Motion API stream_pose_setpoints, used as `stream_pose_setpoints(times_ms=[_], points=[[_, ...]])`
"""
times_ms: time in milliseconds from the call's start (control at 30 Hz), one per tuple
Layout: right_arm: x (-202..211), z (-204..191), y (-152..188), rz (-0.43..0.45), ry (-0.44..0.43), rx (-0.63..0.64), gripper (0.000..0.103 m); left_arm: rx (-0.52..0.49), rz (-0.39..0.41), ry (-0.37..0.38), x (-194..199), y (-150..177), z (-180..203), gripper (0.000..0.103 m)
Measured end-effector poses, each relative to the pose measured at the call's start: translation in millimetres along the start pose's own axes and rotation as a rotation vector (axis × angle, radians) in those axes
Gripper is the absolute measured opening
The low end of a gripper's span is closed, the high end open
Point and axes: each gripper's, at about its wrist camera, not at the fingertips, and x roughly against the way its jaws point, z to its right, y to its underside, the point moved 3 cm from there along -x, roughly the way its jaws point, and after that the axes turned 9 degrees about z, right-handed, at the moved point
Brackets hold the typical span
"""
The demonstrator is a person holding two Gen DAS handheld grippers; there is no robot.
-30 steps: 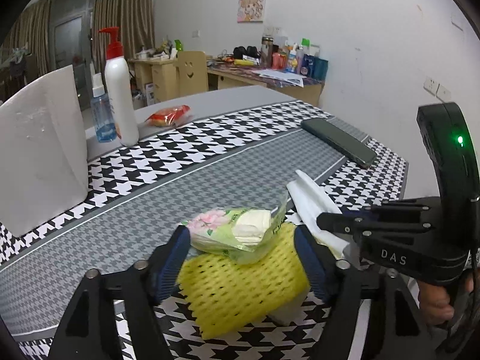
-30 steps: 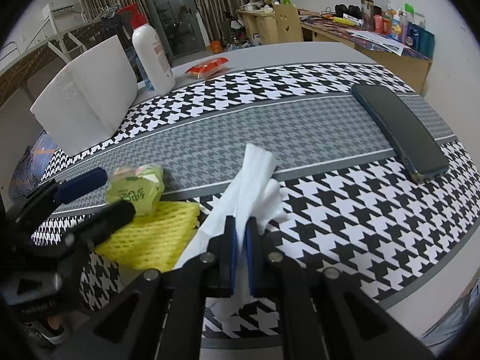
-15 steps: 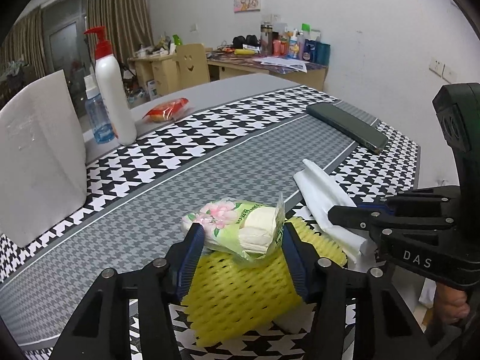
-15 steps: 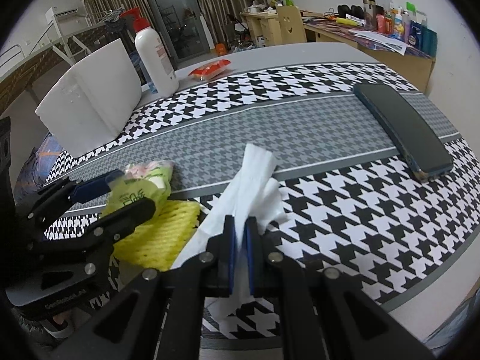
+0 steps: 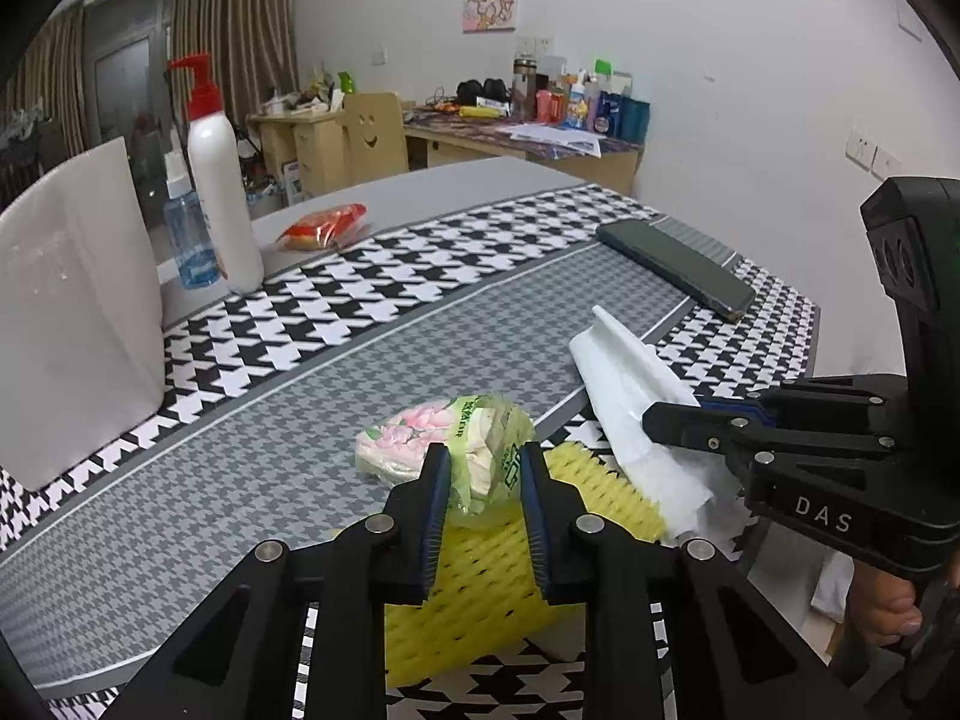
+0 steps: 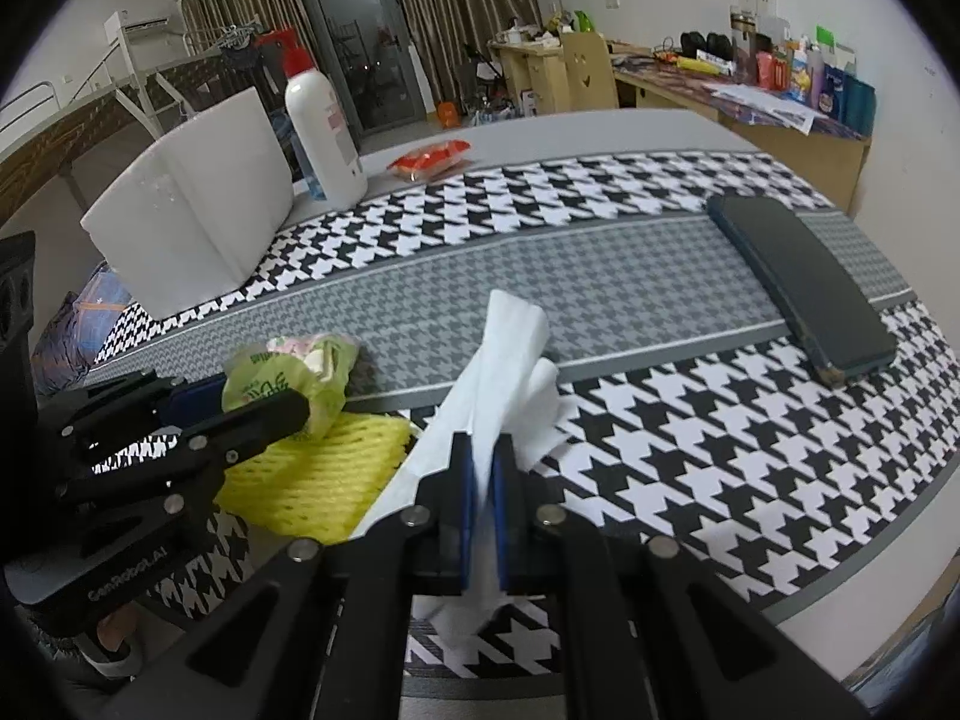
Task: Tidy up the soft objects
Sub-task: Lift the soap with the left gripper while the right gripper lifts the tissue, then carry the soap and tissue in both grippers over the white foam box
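Tissue pack (image 5: 447, 441) pinched in left hand-held gripper (image 5: 483, 495), white tissue (image 6: 501, 372) clamped in right hand-held gripper (image 6: 485, 501), could easily tear or slip.

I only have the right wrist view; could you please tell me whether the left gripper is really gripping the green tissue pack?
Observer: Yes. Seen from the left wrist, both pads of the left gripper squeeze the crumpled near end of the tissue pack.
Operator: Thank you. My own fingers hide the white tissue below them; where does it end?
Observer: Below the right gripper, the white tissue hangs down to the edge of the yellow foam net.
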Motion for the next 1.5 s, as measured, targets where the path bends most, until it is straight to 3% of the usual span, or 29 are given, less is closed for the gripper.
stream_pose_setpoints(times_ms=[667, 1500], points=[[32.2, -12.7, -20.6, 0.100, 0.016, 0.043, 0.009, 0.044, 0.126, -0.033, 41.7, -18.3, -12.2, 0.023], [55.4, -57.3, -41.9, 0.209, -0.110, 0.128, 0.009, 0.059, 0.251, -0.145, 96.2, -29.1, -38.3, 0.023]])
